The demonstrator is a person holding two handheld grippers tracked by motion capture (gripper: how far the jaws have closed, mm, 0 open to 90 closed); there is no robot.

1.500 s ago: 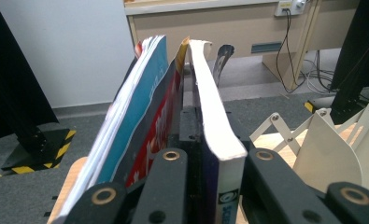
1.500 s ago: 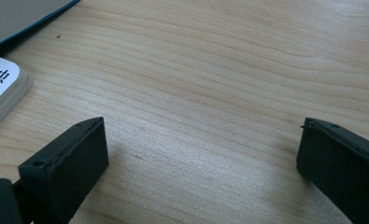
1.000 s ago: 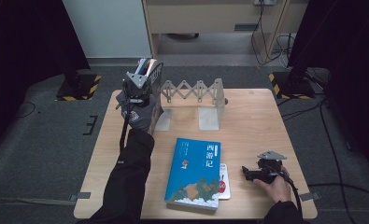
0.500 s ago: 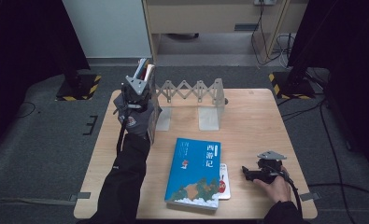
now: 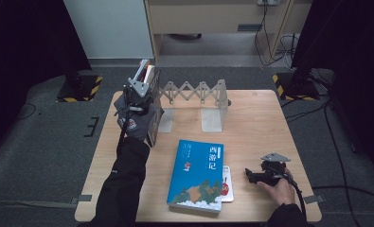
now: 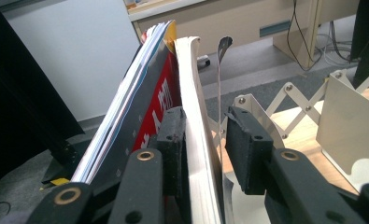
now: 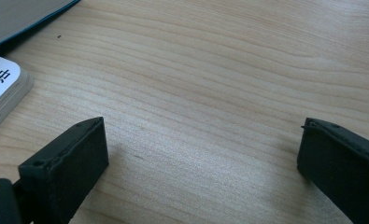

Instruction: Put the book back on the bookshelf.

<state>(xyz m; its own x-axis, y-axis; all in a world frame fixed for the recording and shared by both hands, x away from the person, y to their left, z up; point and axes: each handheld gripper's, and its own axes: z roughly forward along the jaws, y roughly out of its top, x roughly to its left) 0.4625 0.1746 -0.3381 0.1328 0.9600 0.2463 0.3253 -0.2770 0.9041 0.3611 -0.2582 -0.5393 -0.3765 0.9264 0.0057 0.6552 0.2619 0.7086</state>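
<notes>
1. Your left gripper [image 6: 205, 149] has just been opening at the left end of the accordion book rack [image 5: 194, 94]; the white-paged book [image 6: 196, 140] stands between its jaws, the right pad clear of the pages.
2. That release suggests the book is now shelved beside the red book [image 6: 149, 107].
3. Your right gripper [image 7: 201, 158] rests unclenched and empty, well in front of the rack, near the blue book [image 5: 199, 175] lying flat.

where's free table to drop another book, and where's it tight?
Free: the table right of the blue book, between the folding rack and the right gripper; also the front-left corner beside the sleeve. Tight: the back-left corner, where the left gripper sits among upright books.
</notes>
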